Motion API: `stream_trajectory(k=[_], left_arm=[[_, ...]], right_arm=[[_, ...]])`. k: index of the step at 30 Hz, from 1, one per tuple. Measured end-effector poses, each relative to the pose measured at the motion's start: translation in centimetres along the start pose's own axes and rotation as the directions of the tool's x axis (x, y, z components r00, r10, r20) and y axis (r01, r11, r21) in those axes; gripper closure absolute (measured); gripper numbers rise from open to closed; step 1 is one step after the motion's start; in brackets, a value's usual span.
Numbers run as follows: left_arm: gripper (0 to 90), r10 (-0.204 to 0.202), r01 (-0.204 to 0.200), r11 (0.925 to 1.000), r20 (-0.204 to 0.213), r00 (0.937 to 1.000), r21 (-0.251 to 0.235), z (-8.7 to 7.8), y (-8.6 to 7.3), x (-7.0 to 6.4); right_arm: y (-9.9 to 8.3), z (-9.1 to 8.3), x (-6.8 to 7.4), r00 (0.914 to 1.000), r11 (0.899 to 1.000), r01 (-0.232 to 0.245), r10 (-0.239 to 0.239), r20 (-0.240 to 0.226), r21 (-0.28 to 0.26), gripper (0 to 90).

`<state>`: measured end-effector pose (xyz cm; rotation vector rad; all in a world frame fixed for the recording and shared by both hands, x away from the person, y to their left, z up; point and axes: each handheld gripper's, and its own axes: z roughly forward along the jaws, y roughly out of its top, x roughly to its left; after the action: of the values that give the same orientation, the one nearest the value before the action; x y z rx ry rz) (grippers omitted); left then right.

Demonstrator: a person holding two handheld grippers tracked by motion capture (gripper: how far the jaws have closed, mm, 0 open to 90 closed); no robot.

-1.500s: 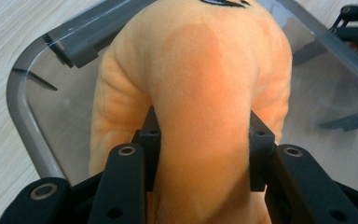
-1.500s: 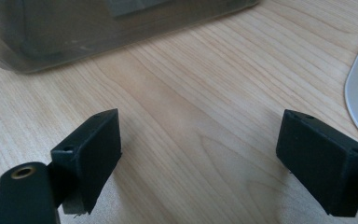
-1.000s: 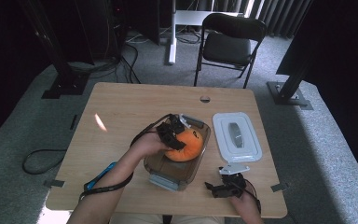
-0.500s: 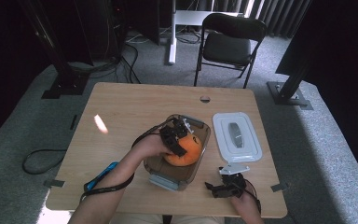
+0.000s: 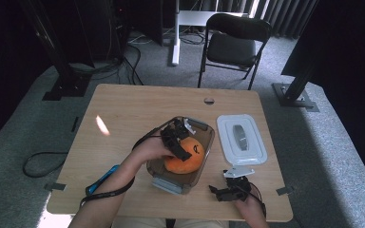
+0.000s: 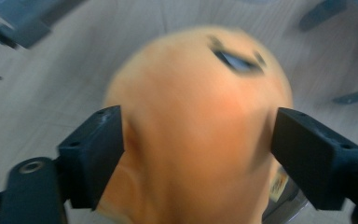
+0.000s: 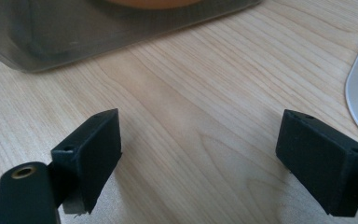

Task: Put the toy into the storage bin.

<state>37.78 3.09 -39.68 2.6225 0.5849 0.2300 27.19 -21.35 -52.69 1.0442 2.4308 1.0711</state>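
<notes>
We note the orange toy (image 6: 196,126) at frame centre: soft, matt, faintly fuzzy skin. Left gripper (image 6: 196,154) jaws: black matt plastic, hard-edged. Container (image 5: 204,164) at mid-frame: smoky translucent plastic, slightly glossy. White lid (image 5: 254,142), right of it: smooth plastic with a sheen. Table (image 7: 205,116): pale wood grain, smooth, low lustre. Right gripper (image 7: 198,154): the same matt black plastic.

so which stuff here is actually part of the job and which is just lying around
Part of the job:
- orange plush toy, between the jaws of the left gripper
- clear container that the toy sits in
- white lid, lying beside the container
- right gripper, open over bare table

Just lying about:
- blue object near the table's front edge
- folding chair beyond the table
</notes>
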Motion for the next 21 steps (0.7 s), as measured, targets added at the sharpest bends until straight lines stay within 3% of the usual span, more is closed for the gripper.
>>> stream_trajectory(k=[8, 10, 14, 18, 21], left_arm=[[9.1, -0.027, 0.028, 0.9977, 0.012, 0.9996, -0.062, -1.3, -0.8, 0.0], [1.8, -0.044, 0.047, 0.9964, 0.037, 0.9983, -0.071, -1.6, -1.1, 0.2], [1.7, -0.057, 0.059, 0.9945, 0.032, 0.9979, -0.087, -2.2, -1.7, 0.3], [0.7, -0.080, 0.087, 0.9873, 0.054, 0.9953, -0.133, -3.0, -2.7, 0.7], [0.6, -0.096, 0.102, 0.9846, 0.043, 0.9944, -0.142, -3.4, -3.4, 0.8]], right_arm=[[0.0, 0.0, 0.0, 1.0000, 1.000, -0.002, 0.002, 0.004, 0.000, 13.6], [0.0, 0.0, 0.0, 1.0000, 1.000, -0.003, 0.003, 0.006, 0.000, 13.6], [0.1, 0.2, 0.1, 0.9999, 1.000, 0.004, -0.004, 0.015, 0.003, 13.5], [0.3, 0.2, 0.1, 0.9999, 1.000, 0.000, 0.000, 0.013, 0.005, 13.5], [0.5, 0.0, 0.0, 0.9996, 1.000, -0.011, 0.011, 0.026, -0.004, 13.5]])
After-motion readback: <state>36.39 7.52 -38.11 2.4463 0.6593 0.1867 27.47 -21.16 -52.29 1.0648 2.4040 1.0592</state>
